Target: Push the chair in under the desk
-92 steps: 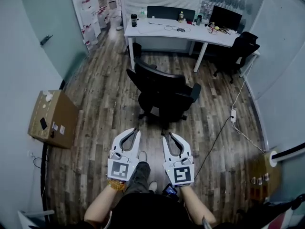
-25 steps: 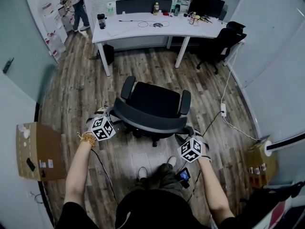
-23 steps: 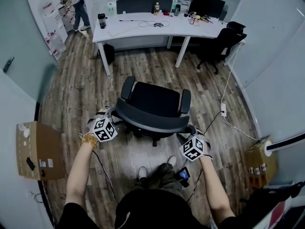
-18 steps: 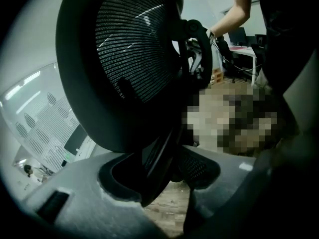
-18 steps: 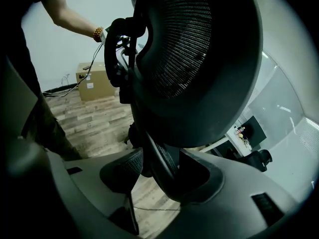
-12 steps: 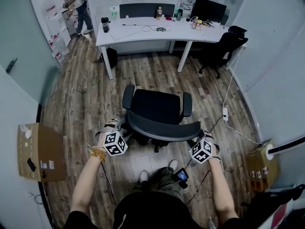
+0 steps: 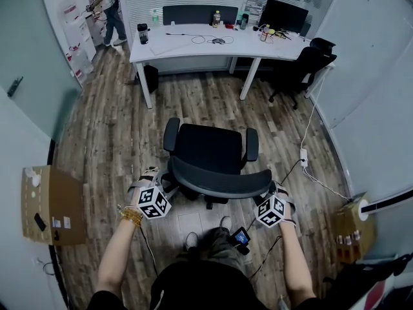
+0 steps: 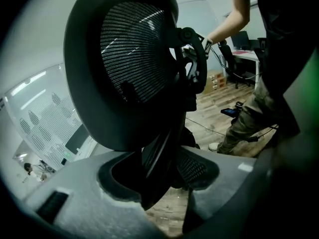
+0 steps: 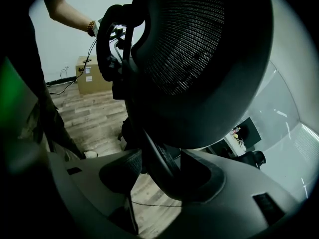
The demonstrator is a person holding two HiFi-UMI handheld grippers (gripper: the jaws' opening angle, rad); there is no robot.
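Note:
The black office chair (image 7: 210, 148) stands on the wood floor with its seat toward the white desk (image 7: 187, 44), about a chair's length short of it. I stand behind its curved mesh backrest (image 7: 218, 181). My left gripper (image 7: 157, 179) is at the backrest's left end; its jaws have just been closing and now press on the rim (image 8: 149, 148). My right gripper (image 7: 273, 191) is at the right end. Its jaws have just been opening and stand wide, with the rim (image 9: 159, 158) between them. The left gripper (image 8: 159, 171) and right gripper (image 9: 159, 176) show dark and close in their own views.
A cardboard box (image 7: 48, 205) sits by the left wall, another box (image 7: 352, 234) at the right. A second black chair (image 7: 310, 66) stands at the desk's right end. A cable and power strip (image 7: 302, 155) lie on the floor right of the chair. A person (image 7: 110, 5) stands far back left.
Since the earliest frame both grippers have come from in front of me onto the backrest's two ends, and the chair now faces the desk. Over the last second both hands shifted slightly along the backrest.

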